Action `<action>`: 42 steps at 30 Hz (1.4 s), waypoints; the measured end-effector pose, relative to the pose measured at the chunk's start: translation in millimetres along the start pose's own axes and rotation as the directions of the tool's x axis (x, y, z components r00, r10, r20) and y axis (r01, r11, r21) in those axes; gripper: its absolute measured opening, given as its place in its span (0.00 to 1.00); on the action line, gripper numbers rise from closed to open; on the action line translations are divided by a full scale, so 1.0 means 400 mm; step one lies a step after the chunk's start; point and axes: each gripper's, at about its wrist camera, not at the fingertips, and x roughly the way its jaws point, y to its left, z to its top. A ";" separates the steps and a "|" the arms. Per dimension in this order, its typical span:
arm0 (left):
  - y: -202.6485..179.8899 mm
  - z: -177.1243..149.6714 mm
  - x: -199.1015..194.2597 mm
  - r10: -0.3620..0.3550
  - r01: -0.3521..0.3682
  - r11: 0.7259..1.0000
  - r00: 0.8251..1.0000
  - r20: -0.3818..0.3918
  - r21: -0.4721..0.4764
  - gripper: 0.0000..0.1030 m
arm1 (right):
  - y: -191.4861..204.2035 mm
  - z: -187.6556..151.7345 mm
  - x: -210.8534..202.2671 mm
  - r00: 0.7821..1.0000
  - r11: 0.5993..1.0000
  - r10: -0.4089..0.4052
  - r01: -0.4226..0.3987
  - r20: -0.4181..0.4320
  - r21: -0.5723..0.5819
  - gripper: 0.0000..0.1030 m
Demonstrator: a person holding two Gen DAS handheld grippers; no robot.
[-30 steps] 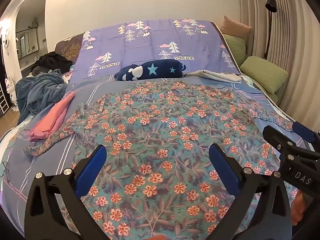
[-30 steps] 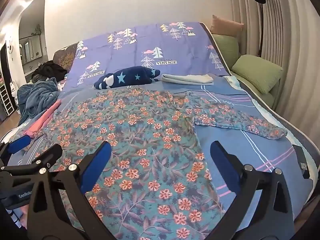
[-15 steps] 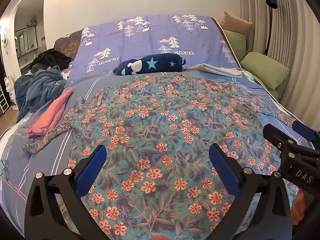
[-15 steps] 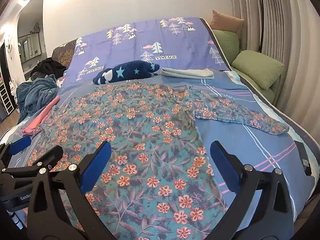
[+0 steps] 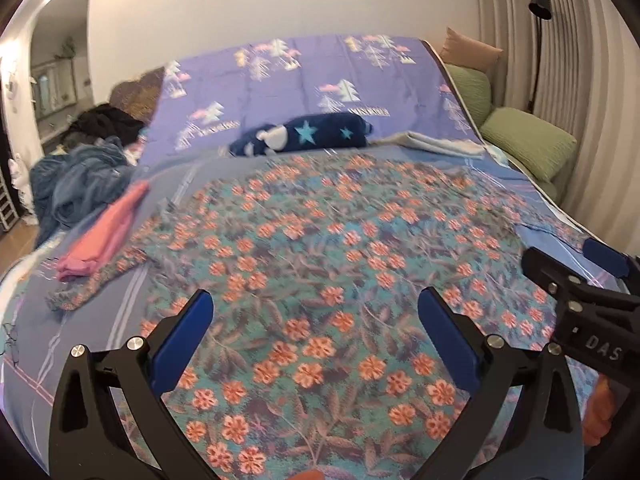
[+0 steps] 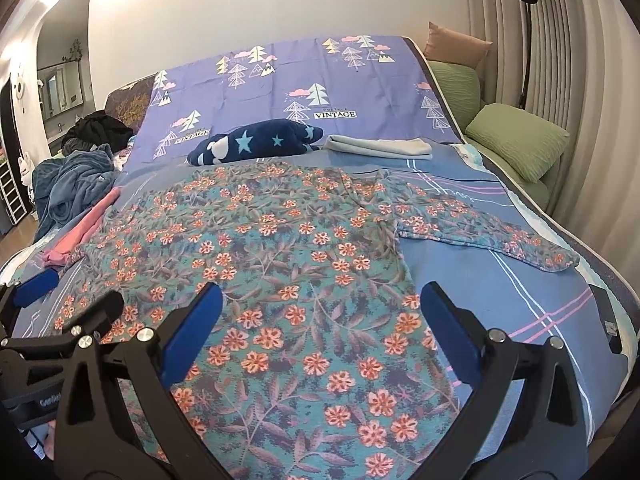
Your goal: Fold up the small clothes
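A teal long-sleeved top with orange flowers [image 5: 320, 264] [image 6: 280, 248] lies spread flat on the bed, both sleeves out to the sides. Its left sleeve [image 5: 96, 280] ends near a pink garment; its right sleeve [image 6: 492, 232] reaches toward the bed's right edge. My left gripper [image 5: 316, 332] hovers open over the lower middle of the top, nothing between its blue pads. My right gripper [image 6: 320, 328] stands open above the top's lower right part, also empty. Each gripper shows at the other view's edge.
A folded pink garment [image 5: 104, 236] and a rumpled blue blanket [image 5: 76, 184] lie at the left. A navy star cushion [image 6: 256, 144] and a folded grey cloth [image 6: 380, 148] sit at the back. Green cushions [image 6: 516, 140] line the right side, by the bed edge [image 6: 608, 320].
Both cameras have tipped and moved a little forward over the top, so the garment sits lower and larger in view. Both grippers stay open; the top has not moved.
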 end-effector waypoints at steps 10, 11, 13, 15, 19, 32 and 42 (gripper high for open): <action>0.019 -0.009 0.002 0.005 -0.006 0.999 1.000 -0.023 -0.044 0.99 | 0.018 0.003 0.007 1.000 1.000 -0.012 0.012 -0.004 -0.010 0.98; 0.023 -0.008 0.001 0.005 -0.006 0.999 1.000 -0.020 -0.049 0.99 | 0.017 0.004 0.008 1.000 1.000 -0.013 0.013 -0.005 -0.006 0.98; 0.027 -0.007 -0.003 0.015 -0.016 0.999 1.000 -0.008 -0.052 0.99 | 0.017 0.005 0.011 1.000 1.000 -0.014 0.014 -0.006 -0.004 0.98; 0.028 -0.007 -0.009 0.026 -0.025 0.999 1.000 0.014 -0.042 0.99 | 0.018 0.005 0.011 1.000 1.000 -0.020 0.020 -0.003 -0.006 0.98; 0.025 -0.008 -0.030 0.064 -0.062 0.998 0.994 0.092 -0.016 0.99 | 0.018 0.007 0.012 1.000 1.000 -0.029 0.029 0.003 -0.005 0.98; 0.058 -0.005 -0.030 -0.021 0.026 0.998 0.995 0.094 -0.051 0.99 | 0.023 0.017 0.013 0.999 0.999 -0.051 0.051 0.014 0.009 0.98; 0.051 -0.008 -0.045 -0.007 0.007 1.000 0.992 0.126 0.001 0.99 | 0.031 0.028 0.020 0.999 0.999 -0.039 0.039 0.022 0.003 0.98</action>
